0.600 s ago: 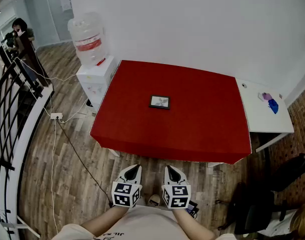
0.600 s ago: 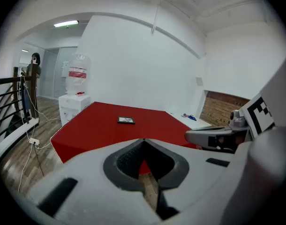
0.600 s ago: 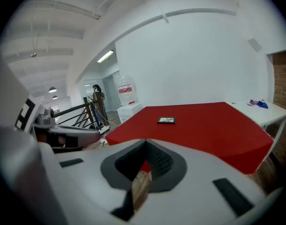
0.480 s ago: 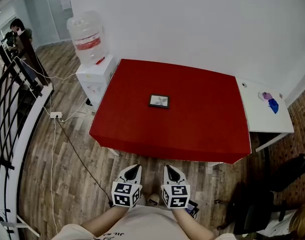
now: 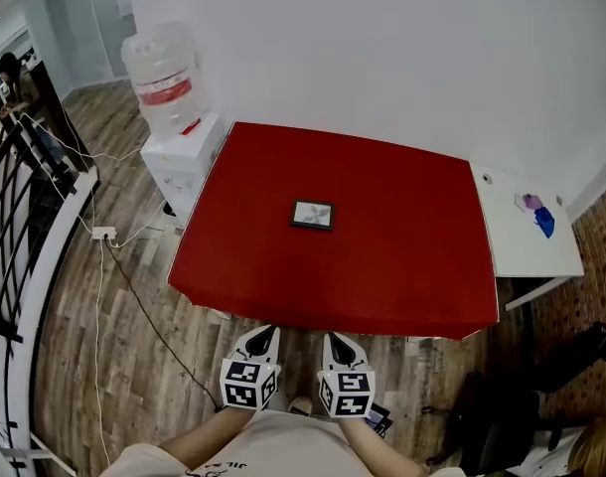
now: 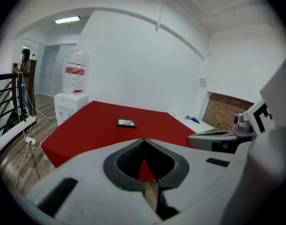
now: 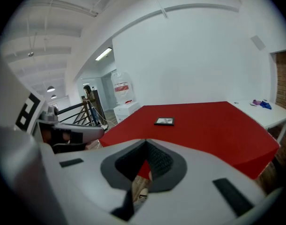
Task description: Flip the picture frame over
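Observation:
A small black picture frame (image 5: 312,215) lies picture side up near the middle of the red table (image 5: 412,266). It also shows far ahead in the left gripper view (image 6: 126,123) and the right gripper view (image 7: 164,121). My left gripper (image 5: 262,339) and right gripper (image 5: 337,345) hang side by side over the wooden floor, short of the table's near edge, well away from the frame. Both are shut with nothing between their jaws.
A water dispenser (image 5: 171,102) stands on a white cabinet left of the table. A white side table (image 5: 527,241) with a blue thing on it adjoins the right side. Black railing (image 5: 20,217), floor cables (image 5: 124,266) and a person (image 5: 13,78) are at far left. A dark chair (image 5: 541,386) sits lower right.
The head view has shifted a little, so the table and frame sit slightly lower and nearer. Both grippers keep their place, side by side and shut.

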Available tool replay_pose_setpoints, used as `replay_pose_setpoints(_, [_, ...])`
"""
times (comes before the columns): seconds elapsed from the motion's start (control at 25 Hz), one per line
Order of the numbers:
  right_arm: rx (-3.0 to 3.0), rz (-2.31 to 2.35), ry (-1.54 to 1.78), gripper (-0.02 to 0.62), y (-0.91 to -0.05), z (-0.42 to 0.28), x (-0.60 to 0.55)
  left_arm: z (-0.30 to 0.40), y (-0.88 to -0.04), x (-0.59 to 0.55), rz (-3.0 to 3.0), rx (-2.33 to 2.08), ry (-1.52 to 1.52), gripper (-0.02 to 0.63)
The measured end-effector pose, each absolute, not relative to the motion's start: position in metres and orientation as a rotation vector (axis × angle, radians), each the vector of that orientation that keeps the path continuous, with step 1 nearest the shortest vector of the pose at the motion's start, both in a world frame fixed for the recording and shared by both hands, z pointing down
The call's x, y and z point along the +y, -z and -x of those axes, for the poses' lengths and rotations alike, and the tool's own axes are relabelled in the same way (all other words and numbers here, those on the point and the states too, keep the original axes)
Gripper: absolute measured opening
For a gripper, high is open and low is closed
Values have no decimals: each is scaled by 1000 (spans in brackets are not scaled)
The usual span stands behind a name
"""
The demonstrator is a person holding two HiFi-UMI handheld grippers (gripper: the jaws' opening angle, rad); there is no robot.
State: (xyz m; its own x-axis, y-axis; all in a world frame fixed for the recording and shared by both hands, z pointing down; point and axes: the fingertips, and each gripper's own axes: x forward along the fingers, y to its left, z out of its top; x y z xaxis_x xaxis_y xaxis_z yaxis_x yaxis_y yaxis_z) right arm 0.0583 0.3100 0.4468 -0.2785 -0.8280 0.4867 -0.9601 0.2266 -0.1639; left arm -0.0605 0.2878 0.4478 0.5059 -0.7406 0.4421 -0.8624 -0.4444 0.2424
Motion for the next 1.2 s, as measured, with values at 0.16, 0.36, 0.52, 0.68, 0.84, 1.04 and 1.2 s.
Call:
replay_pose_setpoints(0.16, [-2184, -1698, -635, 5, -449, -60, 267, 59, -447, 240, -2338, -1292, -378, 6])
replay_pose_setpoints(0.36, [-2146, -1753, -635, 5, -444, -60, 209, 64, -440, 176, -2369, -1256, -388, 6])
replay_pose_setpoints(0.52, [-2109, -1802, -635, 5, -441, -60, 165, 71, -438, 128, -2390, -1234, -398, 6])
replay_pose_setpoints(0.68, [-2093, -1832, -629, 5, -437, -54, 132, 76, -436, 93, -2407, -1205, -408, 6])
replay_pose_setpoints(0.84, [-2068, -1851, -640, 5, -435, -61, 110, 70, -434, 70, -2412, -1181, -412, 6])
replay_pose_setpoints(1.04, [-2069, -1844, -636, 5, -432, -73, 88, 59, -433, 50, -2403, -1186, -413, 6])
replay_pose_setpoints(1.2, [-2084, -1810, -630, 5, -434, -80, 75, 55, -438, 39, -2368, -1218, -408, 6])
